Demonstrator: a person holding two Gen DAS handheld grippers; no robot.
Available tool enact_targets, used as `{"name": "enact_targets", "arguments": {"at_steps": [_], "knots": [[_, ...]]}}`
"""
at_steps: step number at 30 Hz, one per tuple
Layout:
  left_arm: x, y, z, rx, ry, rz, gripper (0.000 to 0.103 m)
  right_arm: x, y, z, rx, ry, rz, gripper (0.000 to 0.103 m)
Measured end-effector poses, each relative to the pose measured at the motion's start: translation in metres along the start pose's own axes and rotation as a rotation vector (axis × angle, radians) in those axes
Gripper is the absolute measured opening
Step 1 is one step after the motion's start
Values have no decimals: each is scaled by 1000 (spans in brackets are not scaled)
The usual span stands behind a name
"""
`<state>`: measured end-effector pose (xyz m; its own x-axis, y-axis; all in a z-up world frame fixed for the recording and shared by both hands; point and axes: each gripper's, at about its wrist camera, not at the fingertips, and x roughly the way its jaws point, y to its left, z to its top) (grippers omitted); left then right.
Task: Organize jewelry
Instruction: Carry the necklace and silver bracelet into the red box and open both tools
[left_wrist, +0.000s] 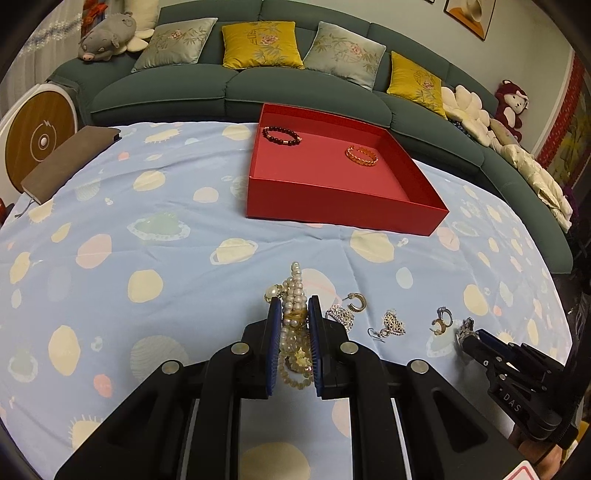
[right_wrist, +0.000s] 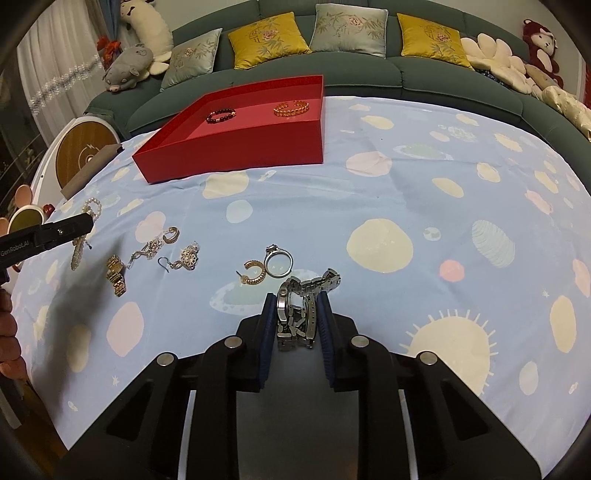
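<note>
My left gripper (left_wrist: 293, 301) is shut on a pearl bracelet (left_wrist: 294, 291), with a gold bracelet and beads between its blue pads. My right gripper (right_wrist: 297, 299) is shut on a silver metal watch (right_wrist: 301, 310); it also shows at the right of the left wrist view (left_wrist: 471, 338). A red box (left_wrist: 343, 199) at the far middle of the table holds a dark bead bracelet (left_wrist: 281, 135) and an orange-gold bangle (left_wrist: 362, 156). Loose on the cloth lie hoop earrings (right_wrist: 255, 273), a silver ring (right_wrist: 279, 261), flower earrings (right_wrist: 186, 256) and a gold bracelet (right_wrist: 116, 275).
The table has a light blue planet-print cloth (right_wrist: 406, 184). A brown notebook (left_wrist: 70, 162) lies at the far left. A green sofa (left_wrist: 236, 85) with cushions and plush toys curves behind the table. A round white and wood device (left_wrist: 37, 136) stands at left.
</note>
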<state>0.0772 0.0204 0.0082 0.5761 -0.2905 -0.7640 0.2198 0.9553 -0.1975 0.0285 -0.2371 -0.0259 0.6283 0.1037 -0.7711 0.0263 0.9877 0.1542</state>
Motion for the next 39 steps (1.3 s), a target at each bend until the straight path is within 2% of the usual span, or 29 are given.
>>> {"name": "enact_targets", "arguments": {"at_steps": [9,14,20,23,27,33,39], "knots": [[-11,-17,19,-10,-45,-35,12,-18,7,24,10,-64,44,21],[-14,-27,40,-16,-71,-64,12,-24,11,49,18,-104,70,21],[-6,-34,77,-11,-126,-60,12,-26,12,93,21,-142,87,21],[6,-35,96,-23,-130,-79,12,-19,15,116,-11,-157,75,21],[30,-35,117,-12,-124,-59,12,4,12,142,-27,-159,66,21],[74,-27,152,-48,-81,-74,12,44,0,176,13,-133,96,21],[110,-32,169,-7,-64,-28,12,77,5,197,-25,-123,80,21]]}}
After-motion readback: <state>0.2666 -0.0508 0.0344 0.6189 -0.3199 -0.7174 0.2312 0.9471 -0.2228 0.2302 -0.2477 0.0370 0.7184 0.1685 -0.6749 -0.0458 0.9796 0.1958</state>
